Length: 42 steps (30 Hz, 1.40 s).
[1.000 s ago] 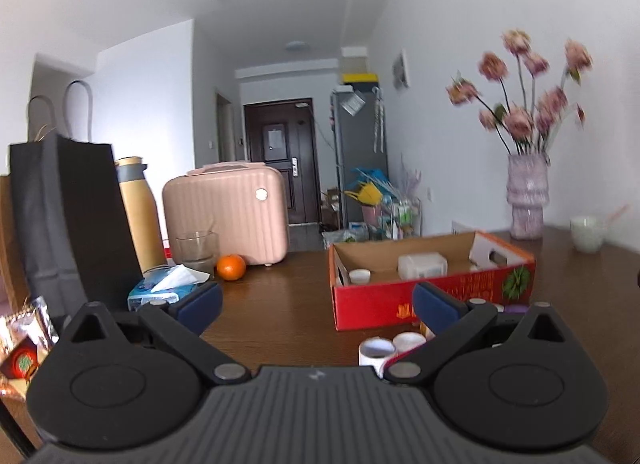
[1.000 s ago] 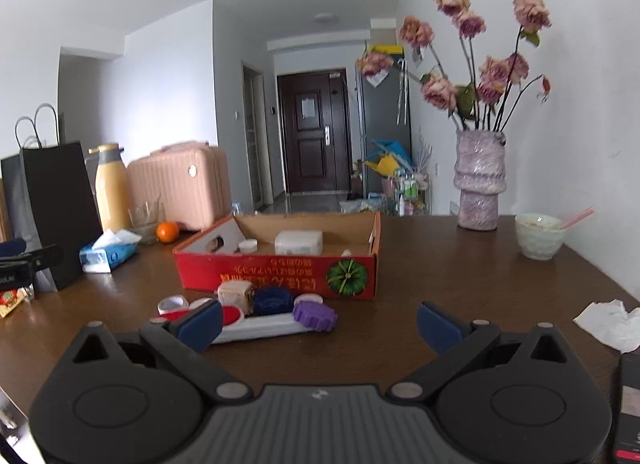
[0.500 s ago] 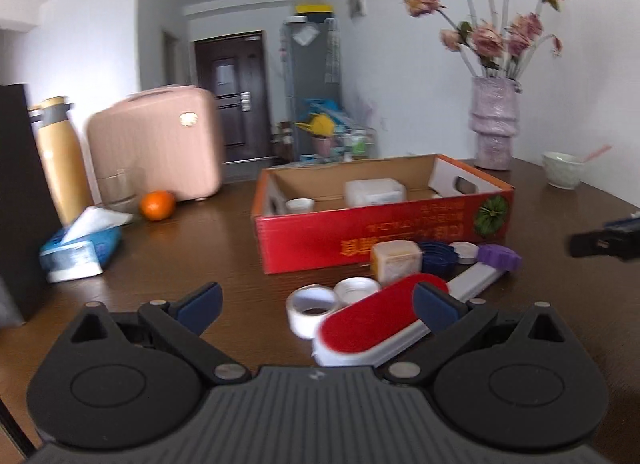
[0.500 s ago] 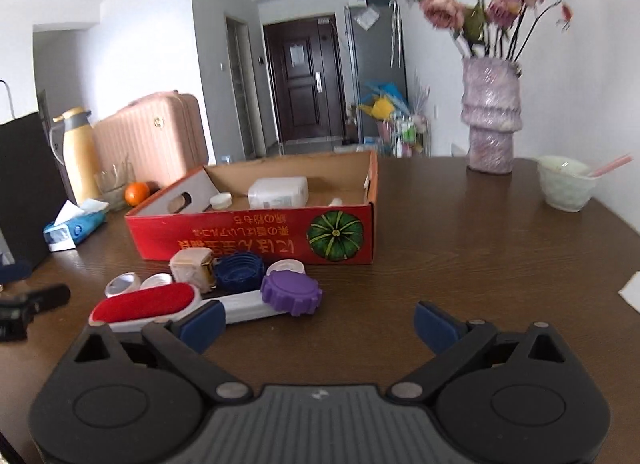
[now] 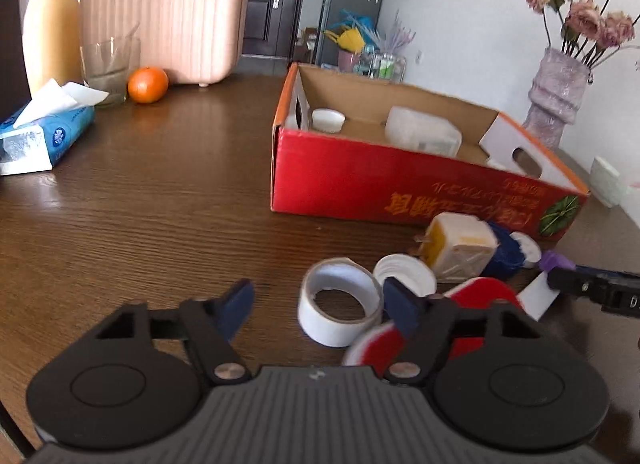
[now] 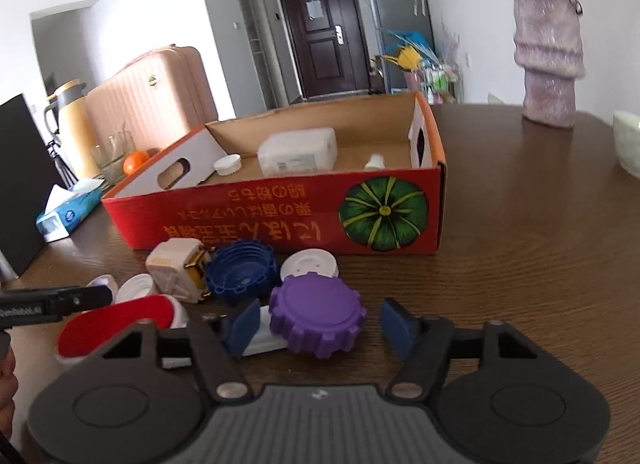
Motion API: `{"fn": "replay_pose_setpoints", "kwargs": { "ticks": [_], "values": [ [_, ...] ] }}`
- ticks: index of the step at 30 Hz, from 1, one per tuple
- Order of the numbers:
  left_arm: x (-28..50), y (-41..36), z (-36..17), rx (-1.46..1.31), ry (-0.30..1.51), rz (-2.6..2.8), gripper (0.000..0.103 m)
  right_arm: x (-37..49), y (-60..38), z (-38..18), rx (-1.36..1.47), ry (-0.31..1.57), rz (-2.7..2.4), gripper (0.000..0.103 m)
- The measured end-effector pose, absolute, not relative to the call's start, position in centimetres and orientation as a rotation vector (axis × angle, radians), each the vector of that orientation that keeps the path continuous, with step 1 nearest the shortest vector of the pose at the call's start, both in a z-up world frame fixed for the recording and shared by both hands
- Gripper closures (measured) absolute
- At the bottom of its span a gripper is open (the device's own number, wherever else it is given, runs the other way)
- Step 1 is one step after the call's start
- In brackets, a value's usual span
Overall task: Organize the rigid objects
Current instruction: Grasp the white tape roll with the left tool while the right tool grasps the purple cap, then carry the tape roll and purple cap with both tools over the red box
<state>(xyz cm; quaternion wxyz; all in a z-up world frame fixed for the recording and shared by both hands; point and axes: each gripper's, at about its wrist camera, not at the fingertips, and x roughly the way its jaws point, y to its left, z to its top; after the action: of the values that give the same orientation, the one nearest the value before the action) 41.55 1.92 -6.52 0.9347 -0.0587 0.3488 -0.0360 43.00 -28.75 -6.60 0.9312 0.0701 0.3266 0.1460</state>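
Since a second ago both my claws have swung down toward the clutter in front of the red box (image 6: 280,208), jaws narrowing to half-wide, nothing gripped. My left gripper (image 5: 320,300) frames the tape roll (image 5: 340,304); my right gripper (image 6: 316,324) straddles the purple cap (image 6: 318,314), each lined up, I judge, for a pick. The lint brush (image 6: 120,320) lies flat just before the box, its long axis parallel to the box front, handle under the cap.
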Motion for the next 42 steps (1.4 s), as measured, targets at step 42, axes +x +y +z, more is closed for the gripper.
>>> {"fn": "replay_pose_setpoints", "kwargs": {
  "ticks": [42],
  "values": [
    [27.4,-2.1,1.5,-0.014,0.489,-0.143,0.059,24.1,-32.2,-0.5,0.177,0.408,0.3,0.049]
  ]
}}
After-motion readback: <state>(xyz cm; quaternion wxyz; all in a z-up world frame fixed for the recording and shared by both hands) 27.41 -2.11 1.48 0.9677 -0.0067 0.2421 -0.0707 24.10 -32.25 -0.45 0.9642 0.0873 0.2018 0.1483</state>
